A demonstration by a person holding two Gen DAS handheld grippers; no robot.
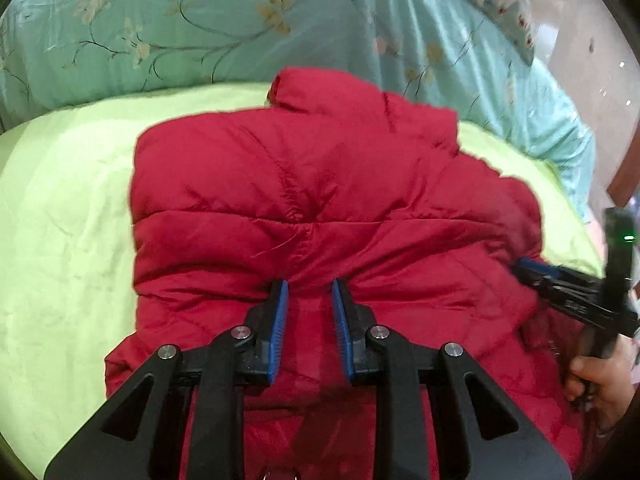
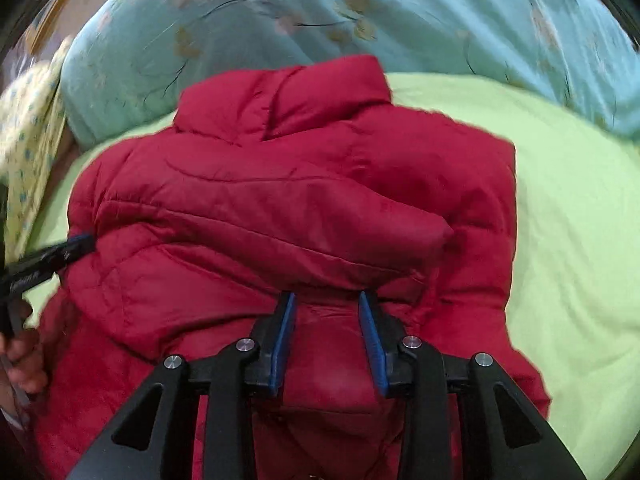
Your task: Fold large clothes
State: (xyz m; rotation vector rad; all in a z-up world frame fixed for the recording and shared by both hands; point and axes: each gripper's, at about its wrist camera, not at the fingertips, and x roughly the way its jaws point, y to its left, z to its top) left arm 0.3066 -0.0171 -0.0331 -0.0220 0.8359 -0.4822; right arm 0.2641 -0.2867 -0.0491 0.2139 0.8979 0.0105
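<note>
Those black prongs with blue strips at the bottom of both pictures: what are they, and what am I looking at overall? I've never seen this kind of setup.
They are handheld grippers, one in each of a person's hands, each carrying a fisheye camera that looks forward along its two fingers. One picture comes from the left gripper, the other from the right gripper. Each also shows up at the edge of the other's view.

A puffy red jacket lies on a light green sheet, collar away from the cameras, sleeves folded across its body. A floral teal quilt lies behind it.

Both grippers' jaws stand apart against the jacket's near fold. Fabric shows between them, but neither is clamped shut on it, so nothing seems firmly held.
</note>
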